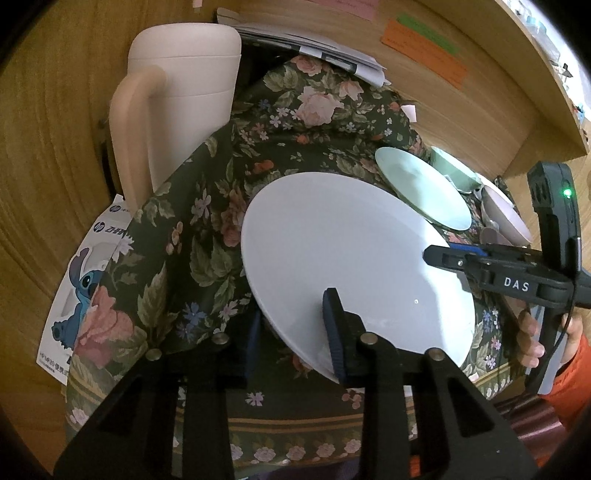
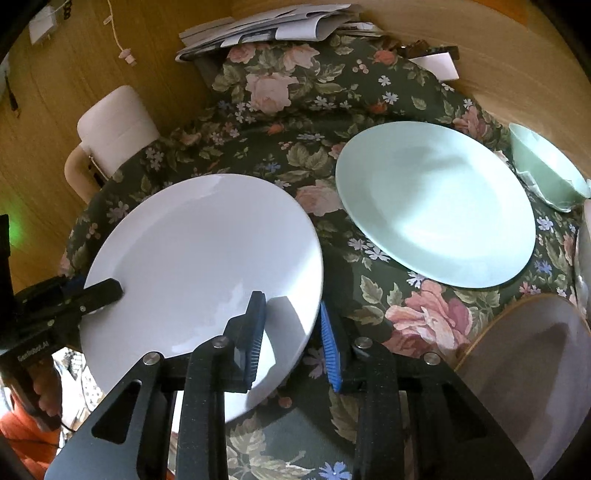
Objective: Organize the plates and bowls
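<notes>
A large white plate (image 1: 351, 258) is held tilted above the floral tablecloth (image 1: 192, 236). My left gripper (image 1: 295, 332) is shut on its near rim, one finger over it and one under. My right gripper (image 2: 291, 339) is shut on the opposite rim of the white plate (image 2: 199, 266). Each gripper shows in the other's view: the right gripper (image 1: 443, 254) and the left gripper (image 2: 103, 291). A pale green plate (image 2: 436, 206) lies flat to the right, seen also in the left wrist view (image 1: 421, 184). A green bowl (image 2: 546, 170) stands behind it.
A pinkish plate (image 2: 524, 369) lies at the near right. A cream jug with handle (image 1: 177, 96) stands at the table's left. Papers (image 2: 273, 26) are stacked at the back. A Stitch-printed box (image 1: 77, 280) lies on the wooden floor at left.
</notes>
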Demonstrator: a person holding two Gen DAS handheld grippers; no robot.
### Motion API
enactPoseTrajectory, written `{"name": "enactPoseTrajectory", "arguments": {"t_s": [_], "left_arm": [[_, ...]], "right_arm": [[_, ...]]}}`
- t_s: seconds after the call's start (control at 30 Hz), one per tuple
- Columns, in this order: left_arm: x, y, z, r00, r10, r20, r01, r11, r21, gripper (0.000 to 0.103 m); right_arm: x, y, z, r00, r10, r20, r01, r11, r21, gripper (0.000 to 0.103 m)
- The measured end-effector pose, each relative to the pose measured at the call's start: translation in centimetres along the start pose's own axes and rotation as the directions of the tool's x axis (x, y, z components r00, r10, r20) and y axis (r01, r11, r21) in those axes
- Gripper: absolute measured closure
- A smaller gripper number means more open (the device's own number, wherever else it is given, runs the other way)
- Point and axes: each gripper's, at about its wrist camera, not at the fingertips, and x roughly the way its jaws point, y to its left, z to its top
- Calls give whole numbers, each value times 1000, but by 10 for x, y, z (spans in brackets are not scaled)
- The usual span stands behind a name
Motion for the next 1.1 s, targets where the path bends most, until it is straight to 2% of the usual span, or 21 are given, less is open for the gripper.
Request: {"name": "enactPoseTrajectory", "arguments": {"t_s": [0.27,0.37,0.53,1.1], "left_arm": [[0,-8,1,999,51,19,-51,998,45,70],[-1,-10,1,998,56,29,-57,997,50,70],[-4,-13,0,997,58,44,-60,996,65,70],[-14,-40,10,996,6,86,-12,997,77,70]], "right_arm": [[0,-1,-2,1000,7,17,-7,1000,6,75],[-3,-3,-4,999,24,28,-25,999,23,75],[-5,-1,-5,999,3,45,-3,1000,11,75],[-47,-16,-16,990,-29,138,30,1000,0,75]]}}
